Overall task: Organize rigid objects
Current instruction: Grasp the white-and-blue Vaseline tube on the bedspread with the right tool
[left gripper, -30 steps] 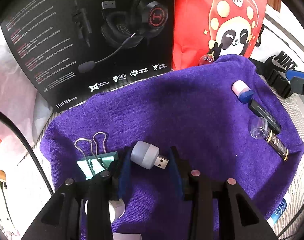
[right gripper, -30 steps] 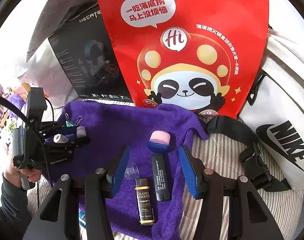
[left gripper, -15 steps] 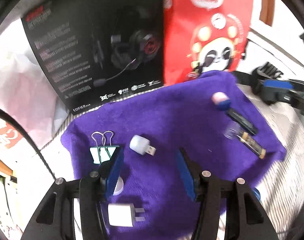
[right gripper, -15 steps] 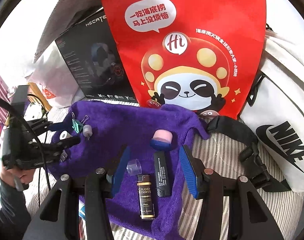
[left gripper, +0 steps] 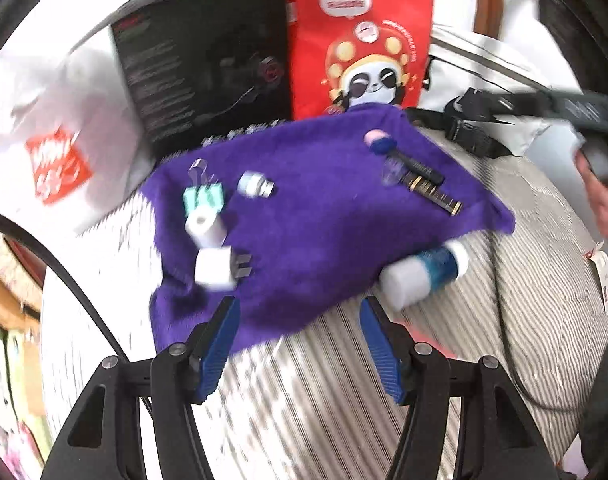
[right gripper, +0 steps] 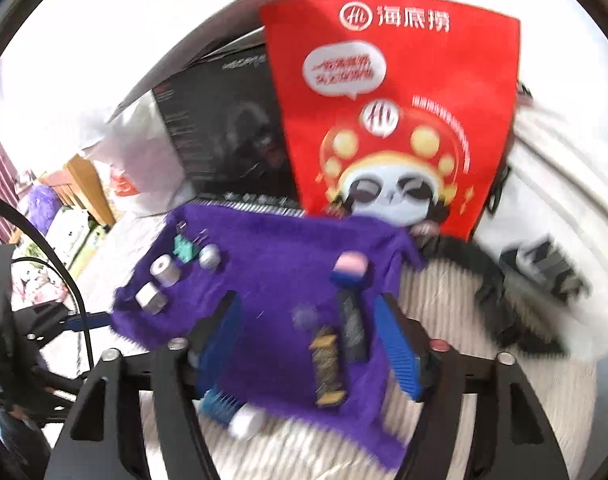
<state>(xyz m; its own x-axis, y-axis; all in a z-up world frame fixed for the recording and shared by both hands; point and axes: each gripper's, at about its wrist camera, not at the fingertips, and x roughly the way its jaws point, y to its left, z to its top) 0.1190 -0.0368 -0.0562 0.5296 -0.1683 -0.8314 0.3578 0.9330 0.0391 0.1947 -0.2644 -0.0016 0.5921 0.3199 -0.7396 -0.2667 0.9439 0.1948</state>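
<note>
Left gripper (left gripper: 298, 338) at lower centre, jaws opening, nothing between them; right gripper (right gripper: 309, 344) likewise opening, straddling a black lighter (right gripper: 327, 364) untouched; green binder clip (left gripper: 203, 199), USB light (left gripper: 256, 186) and white charger (left gripper: 216, 268) lie left on the purple towel (left gripper: 323, 220).

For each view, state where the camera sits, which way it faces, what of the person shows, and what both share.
Left wrist: rides the left tool, looking down over the purple towel; its empty jaws are opening, and a hand shows at right.
Right wrist: rides the right tool, aimed down at the red panda bag; jaws opening, touching nothing.
Shared: towel, green binder clip, white charger, headset box.
</note>
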